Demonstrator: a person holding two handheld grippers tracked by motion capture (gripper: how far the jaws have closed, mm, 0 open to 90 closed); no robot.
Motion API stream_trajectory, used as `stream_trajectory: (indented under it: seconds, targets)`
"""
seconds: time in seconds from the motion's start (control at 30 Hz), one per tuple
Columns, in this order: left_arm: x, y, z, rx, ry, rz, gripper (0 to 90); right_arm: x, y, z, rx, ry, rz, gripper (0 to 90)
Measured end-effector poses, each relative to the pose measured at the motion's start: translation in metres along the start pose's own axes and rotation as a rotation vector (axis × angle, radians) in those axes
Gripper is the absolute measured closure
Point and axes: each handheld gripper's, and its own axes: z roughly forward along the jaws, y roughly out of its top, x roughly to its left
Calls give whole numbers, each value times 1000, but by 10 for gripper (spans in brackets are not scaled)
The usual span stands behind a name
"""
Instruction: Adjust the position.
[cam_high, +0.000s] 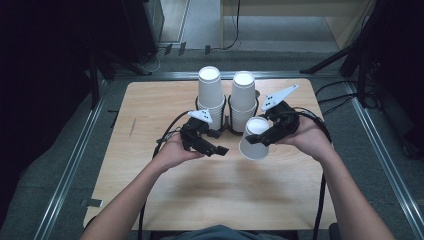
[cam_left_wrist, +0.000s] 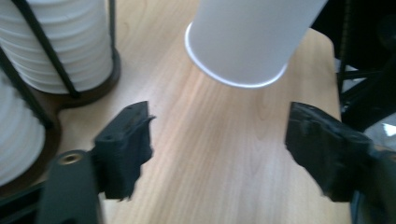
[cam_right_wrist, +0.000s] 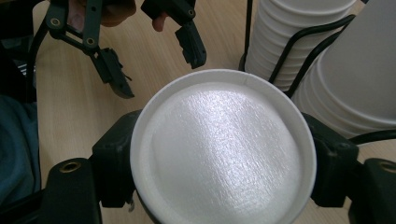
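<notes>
Right gripper (cam_right_wrist: 219, 154) grasping inverted white cup (cam_right_wrist: 219, 144) by sides, above table (cam_high: 165, 100). Left gripper (cam_left_wrist: 219, 140) standing released, nothing between jaws, near cup stacks (cam_high: 226, 100).

Your left gripper (cam_high: 218, 142) sits low over the table, its jaws spread wide with nothing between them. Your right gripper (cam_high: 260, 136) is just beside it, its jaws pressed against both sides of a cup (cam_high: 254, 139), bottom-up. Both forearms reach in from below, angled inward, hands close together.
</notes>
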Motion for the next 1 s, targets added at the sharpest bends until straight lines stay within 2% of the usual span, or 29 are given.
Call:
stream_trajectory:
  seconds: [0.03,0.17,0.27,0.4,0.6,0.63,0.7,0.83,1.0]
  targets:
    - [0,-4,1,3,-9,-6,179,1,-3,5,-4,8,-6,252]
    - [-2,-10,3,17,-13,18,174,5,-10,15,1,24,-7,252]
    - [-3,-13,5,18,-24,18,150,6,-14,21,9,26,-9,252]
    - [-1,-21,9,11,-46,2,99,10,-22,32,-6,41,-1,252]
    - [1,-25,14,20,-28,14,21,14,-27,46,-25,63,-4,252]
    - [0,-27,16,20,-23,38,17,15,-27,48,-30,65,-1,252]
    - [0,-27,18,27,-23,38,17,16,-28,50,-39,71,1,252]
    - [0,-29,23,36,-63,33,17,17,-28,59,-42,82,1,252]
    - [-2,-31,31,55,-60,56,17,20,-25,63,-61,97,10,252]
